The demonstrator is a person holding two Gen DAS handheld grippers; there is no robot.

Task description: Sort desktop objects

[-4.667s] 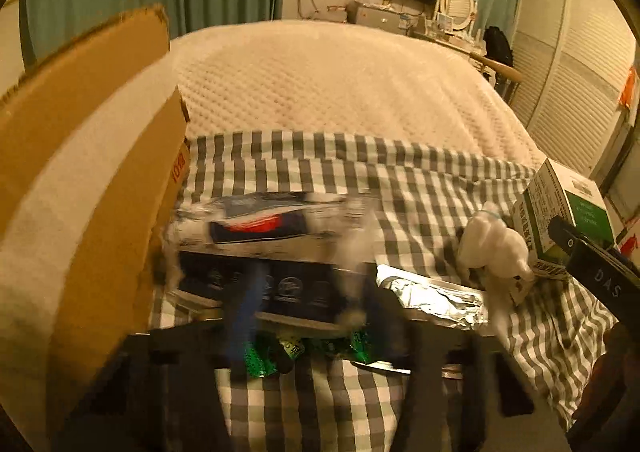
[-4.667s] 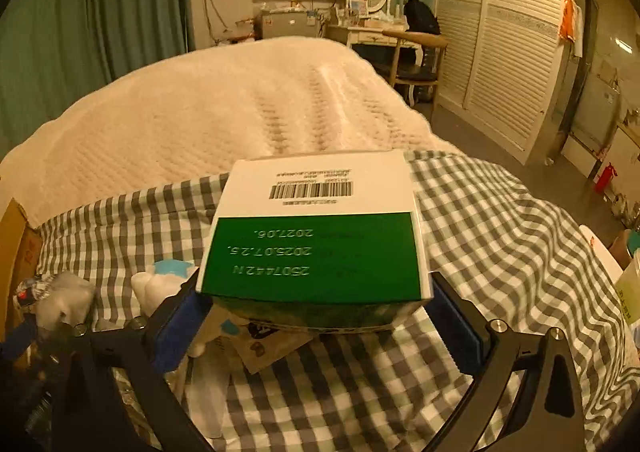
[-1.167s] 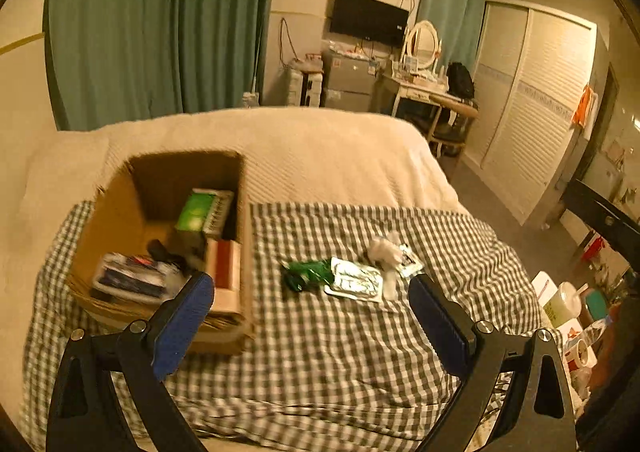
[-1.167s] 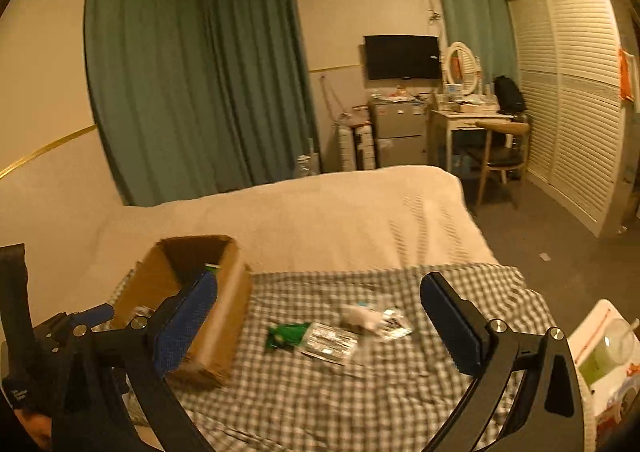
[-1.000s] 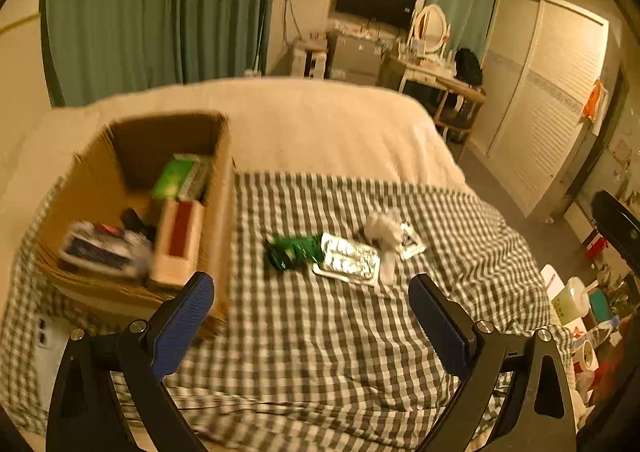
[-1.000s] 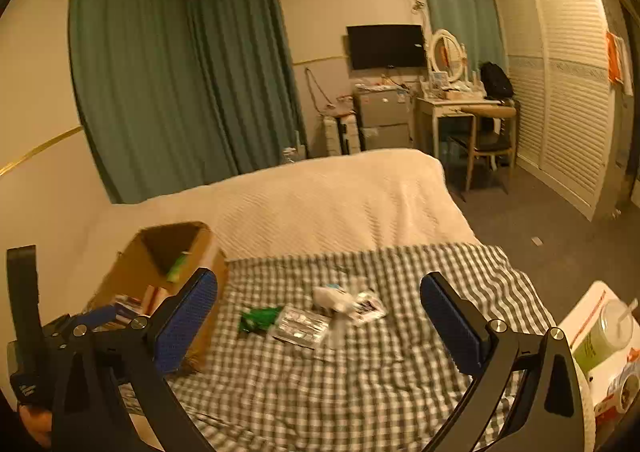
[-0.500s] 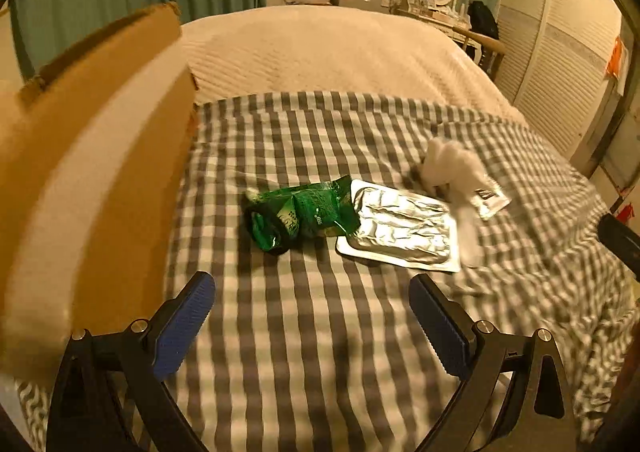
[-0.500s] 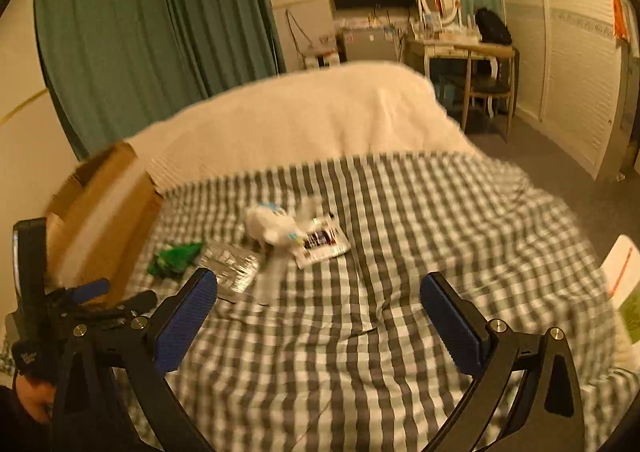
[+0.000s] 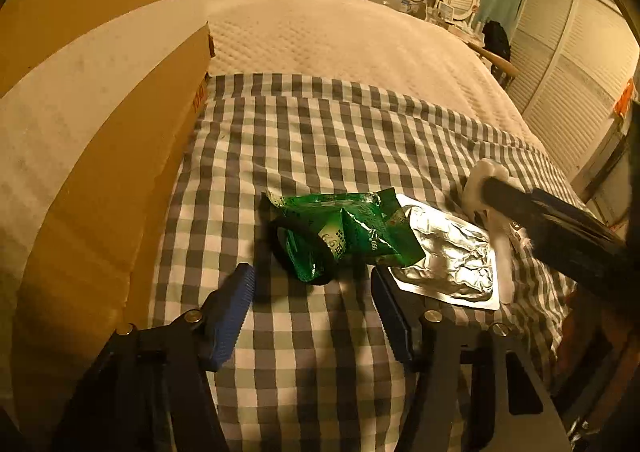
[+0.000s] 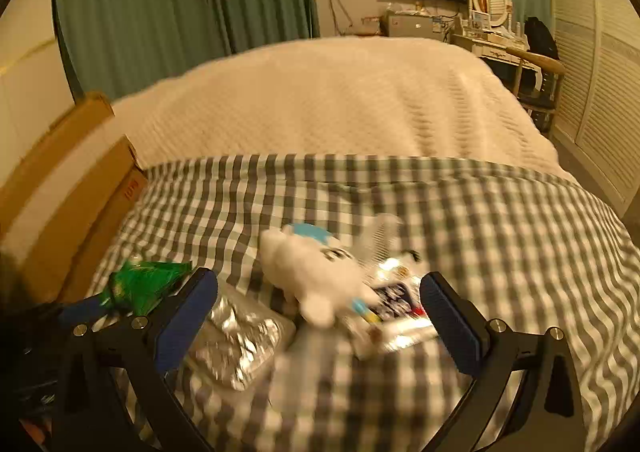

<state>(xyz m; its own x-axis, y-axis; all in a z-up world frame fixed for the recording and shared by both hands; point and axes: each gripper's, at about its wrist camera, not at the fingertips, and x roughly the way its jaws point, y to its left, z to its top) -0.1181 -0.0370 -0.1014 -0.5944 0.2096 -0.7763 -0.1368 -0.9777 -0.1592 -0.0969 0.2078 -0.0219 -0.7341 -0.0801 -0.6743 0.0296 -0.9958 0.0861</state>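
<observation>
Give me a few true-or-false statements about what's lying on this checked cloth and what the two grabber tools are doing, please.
1. The green packet lies partly over the silver foil pack. True.
2. The left gripper has already clamped the green packet. False: its jaws are closing, but the packet lies just beyond the blue pads, untouched.
3. The cardboard box stands left of the green packet. True.
4. The right gripper holds the white plush toy. False: its jaws stand wide, pads clear of the toy.
5. The cloth is plain white. False: it is checked grey and white.
</observation>
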